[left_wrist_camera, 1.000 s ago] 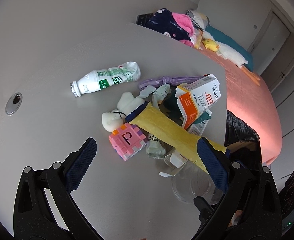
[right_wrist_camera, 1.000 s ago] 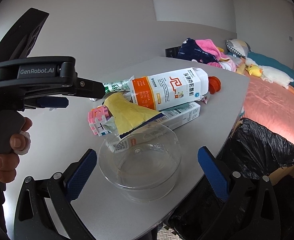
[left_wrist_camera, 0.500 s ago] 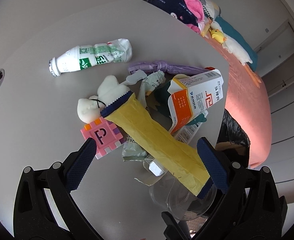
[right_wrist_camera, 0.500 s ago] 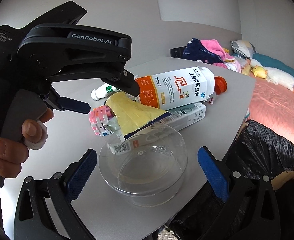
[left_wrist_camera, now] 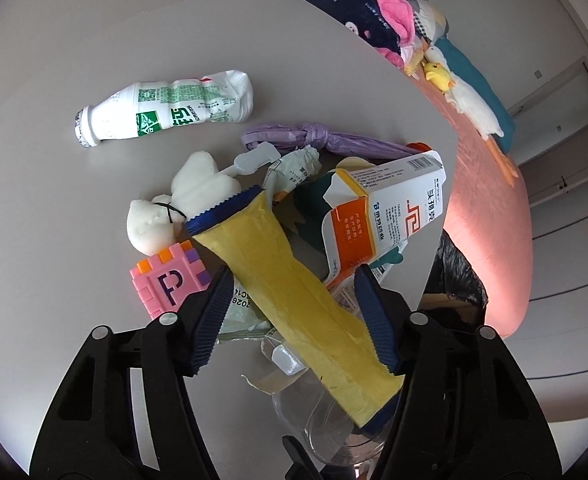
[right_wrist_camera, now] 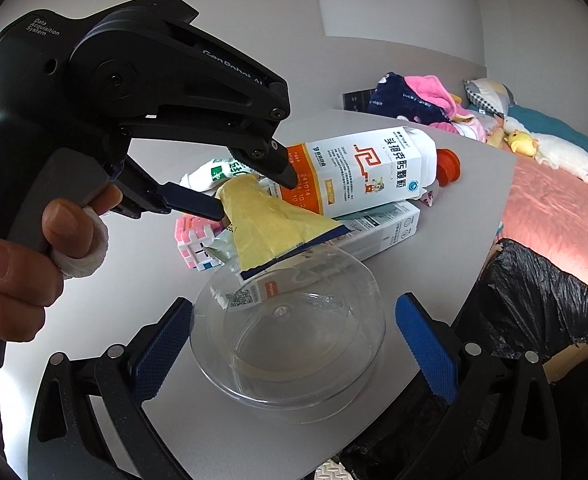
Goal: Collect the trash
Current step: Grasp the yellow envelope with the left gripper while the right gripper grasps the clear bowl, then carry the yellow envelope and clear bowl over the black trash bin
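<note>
A pile of trash lies on the grey table [left_wrist_camera: 74,240]. A long yellow wrapper [left_wrist_camera: 294,292] with dark blue ends lies slanted on top of it. My left gripper [left_wrist_camera: 294,312] points down over the wrapper with its jaws closing. The wrapper is between the pads, close to both and still flat. In the right wrist view the left gripper [right_wrist_camera: 254,198] straddles the upper end of the yellow wrapper [right_wrist_camera: 266,224]. My right gripper [right_wrist_camera: 294,350] is open, one finger on each side of a clear plastic bowl [right_wrist_camera: 294,344].
In the pile are a white-and-orange carton [left_wrist_camera: 386,224], a pink foam cube [left_wrist_camera: 166,280], a white soft toy [left_wrist_camera: 166,216] and a knotted purple bag [left_wrist_camera: 314,140]. A white bottle [left_wrist_camera: 166,112] lies apart. A black bin bag [right_wrist_camera: 534,300] hangs beside the table, with a pink bed [left_wrist_camera: 490,220] beyond.
The left gripper has come in over the pile and its wide jaws have narrowed around the yellow wrapper. The right gripper and the clear bowl have stayed put.
</note>
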{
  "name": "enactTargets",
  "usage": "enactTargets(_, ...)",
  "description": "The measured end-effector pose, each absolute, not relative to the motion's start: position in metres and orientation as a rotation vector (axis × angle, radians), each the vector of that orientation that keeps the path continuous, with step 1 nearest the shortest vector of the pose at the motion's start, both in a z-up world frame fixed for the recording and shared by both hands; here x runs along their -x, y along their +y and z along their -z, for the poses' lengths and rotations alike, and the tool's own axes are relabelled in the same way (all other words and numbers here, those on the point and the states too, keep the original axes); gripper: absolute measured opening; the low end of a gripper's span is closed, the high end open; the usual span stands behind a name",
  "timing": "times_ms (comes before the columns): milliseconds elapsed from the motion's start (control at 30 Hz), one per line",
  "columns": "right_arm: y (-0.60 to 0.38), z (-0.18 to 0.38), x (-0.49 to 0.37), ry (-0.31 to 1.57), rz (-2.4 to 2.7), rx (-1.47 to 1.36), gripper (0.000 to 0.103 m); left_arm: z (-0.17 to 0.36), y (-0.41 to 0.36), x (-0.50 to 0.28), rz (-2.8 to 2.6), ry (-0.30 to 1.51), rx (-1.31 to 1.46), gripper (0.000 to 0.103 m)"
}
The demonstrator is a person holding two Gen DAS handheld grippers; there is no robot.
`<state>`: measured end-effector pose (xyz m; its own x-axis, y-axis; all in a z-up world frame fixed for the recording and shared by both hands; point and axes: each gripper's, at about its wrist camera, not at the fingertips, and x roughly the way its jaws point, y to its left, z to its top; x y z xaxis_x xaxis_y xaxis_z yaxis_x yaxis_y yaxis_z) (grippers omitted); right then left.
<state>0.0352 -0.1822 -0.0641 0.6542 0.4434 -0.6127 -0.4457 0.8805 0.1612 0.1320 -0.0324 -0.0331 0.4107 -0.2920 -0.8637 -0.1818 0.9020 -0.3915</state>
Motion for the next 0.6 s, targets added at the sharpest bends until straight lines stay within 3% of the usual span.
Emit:
enactTargets(200, -0.182, 0.067, -0.039, 0.704, -0.498, 0.001, 0.100, 0.033, -0.032, -0.138, 0.108, 1.124, 0.486, 0.024)
enactTargets(300, -0.181, 0.067, -0.042, 0.704, -0.498, -0.005, 0.098, 0.029, -0.033, -0.137, 0.122, 1.110, 0.453, 0.023)
enactTargets(400, -0.181, 0.069, -0.043, 0.709, -0.502, -0.007, 0.087, 0.026, -0.031, -0.136, 0.134, 1.096, 0.441, 0.023)
enactTargets(600, -0.185, 0.068, -0.042, 0.704, -0.492, -0.027, 0.086, 0.017, -0.029, -0.132, 0.145, 1.060, 0.412, 0.022)
